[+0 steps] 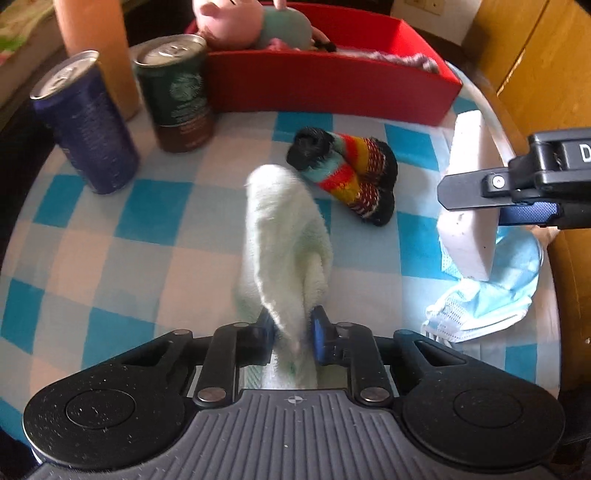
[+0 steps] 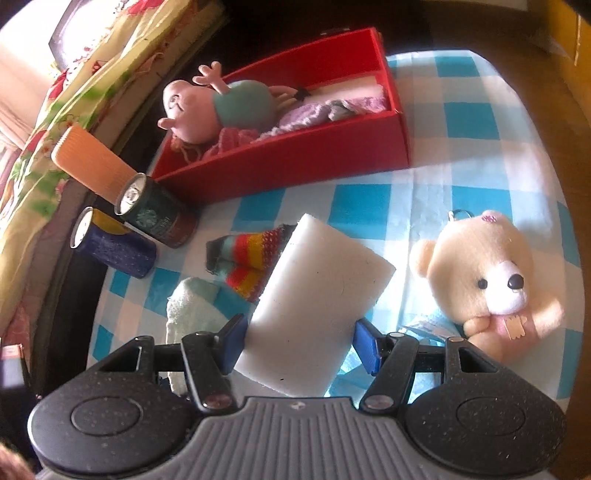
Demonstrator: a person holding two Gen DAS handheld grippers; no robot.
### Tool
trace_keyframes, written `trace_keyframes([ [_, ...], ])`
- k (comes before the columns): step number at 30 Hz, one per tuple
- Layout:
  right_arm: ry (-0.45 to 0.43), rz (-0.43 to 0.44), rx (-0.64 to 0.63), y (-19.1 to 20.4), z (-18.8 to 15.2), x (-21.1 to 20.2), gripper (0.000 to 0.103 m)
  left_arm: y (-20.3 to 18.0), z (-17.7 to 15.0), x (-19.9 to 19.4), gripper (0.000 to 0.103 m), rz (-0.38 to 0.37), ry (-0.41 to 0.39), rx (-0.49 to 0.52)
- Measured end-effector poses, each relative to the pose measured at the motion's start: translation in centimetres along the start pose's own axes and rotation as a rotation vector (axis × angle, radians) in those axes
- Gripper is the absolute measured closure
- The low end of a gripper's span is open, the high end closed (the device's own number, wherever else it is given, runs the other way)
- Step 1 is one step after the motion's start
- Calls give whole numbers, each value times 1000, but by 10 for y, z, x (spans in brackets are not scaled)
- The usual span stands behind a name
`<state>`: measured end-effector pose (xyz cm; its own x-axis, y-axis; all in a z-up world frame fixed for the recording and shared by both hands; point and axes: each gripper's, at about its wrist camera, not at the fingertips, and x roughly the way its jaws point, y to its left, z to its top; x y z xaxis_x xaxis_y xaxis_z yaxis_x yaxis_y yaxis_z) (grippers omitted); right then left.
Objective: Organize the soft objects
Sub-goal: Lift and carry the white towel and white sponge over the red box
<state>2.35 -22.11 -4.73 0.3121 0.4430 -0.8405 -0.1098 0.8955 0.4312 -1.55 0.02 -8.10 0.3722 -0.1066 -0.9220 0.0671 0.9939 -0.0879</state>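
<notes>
My left gripper [image 1: 291,326] is shut on a pale green towel [image 1: 284,229] and holds it above the checked tablecloth [image 1: 147,236]. My right gripper [image 2: 299,341] is shut on a white sponge block [image 2: 317,295]; it also shows in the left wrist view [image 1: 471,206] at the right. A striped sock pair [image 1: 347,173] lies ahead of the towel. A red box [image 1: 332,85] at the back holds a pink pig plush [image 1: 236,26] and purple knitwear [image 2: 325,110]. A cream teddy bear [image 2: 491,280] lies to the right of the sponge.
A blue can [image 1: 88,125], a green can [image 1: 177,92] and an orange cylinder [image 1: 96,40] stand at the back left. A blue face mask [image 1: 491,295] lies at the right, under the sponge. A floral bed cover [image 2: 55,147] lies beyond the table's left edge.
</notes>
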Motion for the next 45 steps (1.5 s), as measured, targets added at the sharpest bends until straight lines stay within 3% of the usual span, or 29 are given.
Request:
trace_keyframes([
  [6,-62,-20,-68,12,0,-16,64,-5,19,-29,85,-12,-96,1],
  [16,-172,30,-43,15,17,-47,63,-4,65,-77,85,-54,-242,-47],
  [24,-273,-39,-126,41,61,-84,64,-13,129,-90,86,-99,-341,-52],
  [32,-374,-36,-118,52,107,-93,64,-8,182,-105,86,-115,-453,-86],
  [45,-415,-52,-118,61,145,-88,64,-11,222,-99,85,-146,-497,-119],
])
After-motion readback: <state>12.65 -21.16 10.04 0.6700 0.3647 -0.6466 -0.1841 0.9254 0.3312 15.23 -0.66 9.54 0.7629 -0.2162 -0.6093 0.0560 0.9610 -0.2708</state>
